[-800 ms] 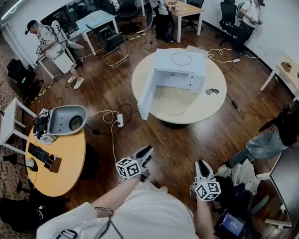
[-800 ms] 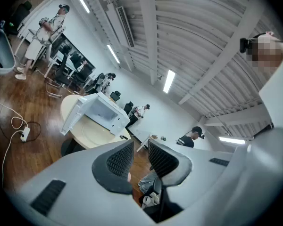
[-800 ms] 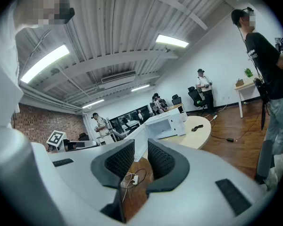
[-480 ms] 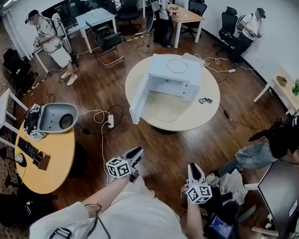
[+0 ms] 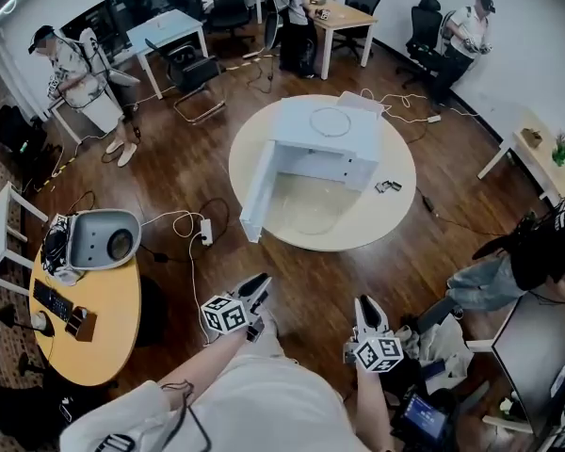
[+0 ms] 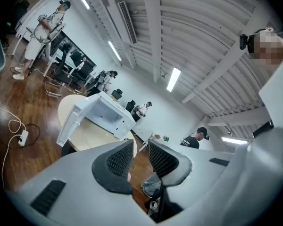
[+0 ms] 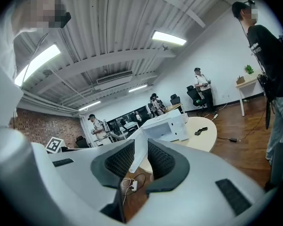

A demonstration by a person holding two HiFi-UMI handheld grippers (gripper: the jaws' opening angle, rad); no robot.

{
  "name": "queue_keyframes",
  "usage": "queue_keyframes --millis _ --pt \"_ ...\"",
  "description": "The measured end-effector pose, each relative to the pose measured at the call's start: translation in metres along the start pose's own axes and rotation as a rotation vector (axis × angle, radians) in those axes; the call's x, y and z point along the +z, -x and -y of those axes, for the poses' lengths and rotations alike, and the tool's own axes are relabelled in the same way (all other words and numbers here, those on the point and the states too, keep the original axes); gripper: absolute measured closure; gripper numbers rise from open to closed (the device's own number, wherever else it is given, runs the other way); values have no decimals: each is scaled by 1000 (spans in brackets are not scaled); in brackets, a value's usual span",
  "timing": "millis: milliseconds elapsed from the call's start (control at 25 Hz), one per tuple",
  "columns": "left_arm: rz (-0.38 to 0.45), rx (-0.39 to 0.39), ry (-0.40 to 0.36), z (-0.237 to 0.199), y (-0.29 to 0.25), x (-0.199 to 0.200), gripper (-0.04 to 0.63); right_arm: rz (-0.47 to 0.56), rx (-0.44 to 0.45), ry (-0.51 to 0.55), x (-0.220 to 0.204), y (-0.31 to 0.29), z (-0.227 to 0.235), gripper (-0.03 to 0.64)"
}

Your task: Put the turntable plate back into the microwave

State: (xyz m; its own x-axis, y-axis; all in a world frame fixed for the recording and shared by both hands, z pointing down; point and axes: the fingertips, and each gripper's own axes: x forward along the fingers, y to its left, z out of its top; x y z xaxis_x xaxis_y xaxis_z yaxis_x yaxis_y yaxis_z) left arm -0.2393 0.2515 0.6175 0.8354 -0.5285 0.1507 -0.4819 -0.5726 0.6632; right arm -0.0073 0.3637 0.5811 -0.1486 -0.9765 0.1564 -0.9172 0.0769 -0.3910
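Left gripper (image 5: 257, 285) and right gripper (image 5: 364, 306) are released, jaws slightly apart, empty. The door-open microwave (image 5: 325, 144) stands at twelve o'clock, well away. The turntable plate (image 5: 306, 212) lies at its six o'clock

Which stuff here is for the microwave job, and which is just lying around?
For the job: microwave, door open; faint round plate lying before it; left tongs and right tongs, both open and empty.
Lying about: power strip; small dark thing beside the microwave; keyboard.
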Motion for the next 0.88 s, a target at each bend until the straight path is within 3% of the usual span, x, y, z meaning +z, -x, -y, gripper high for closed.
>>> queue_keyframes --millis 360,880 --pt "6 -44 -11 -22 -35 53 508 1 -9 33 28 -57 -11 540" --pt "-21 -99 -3 -61 -58 83 508 -12 -68 47 24 -114 -5 540"
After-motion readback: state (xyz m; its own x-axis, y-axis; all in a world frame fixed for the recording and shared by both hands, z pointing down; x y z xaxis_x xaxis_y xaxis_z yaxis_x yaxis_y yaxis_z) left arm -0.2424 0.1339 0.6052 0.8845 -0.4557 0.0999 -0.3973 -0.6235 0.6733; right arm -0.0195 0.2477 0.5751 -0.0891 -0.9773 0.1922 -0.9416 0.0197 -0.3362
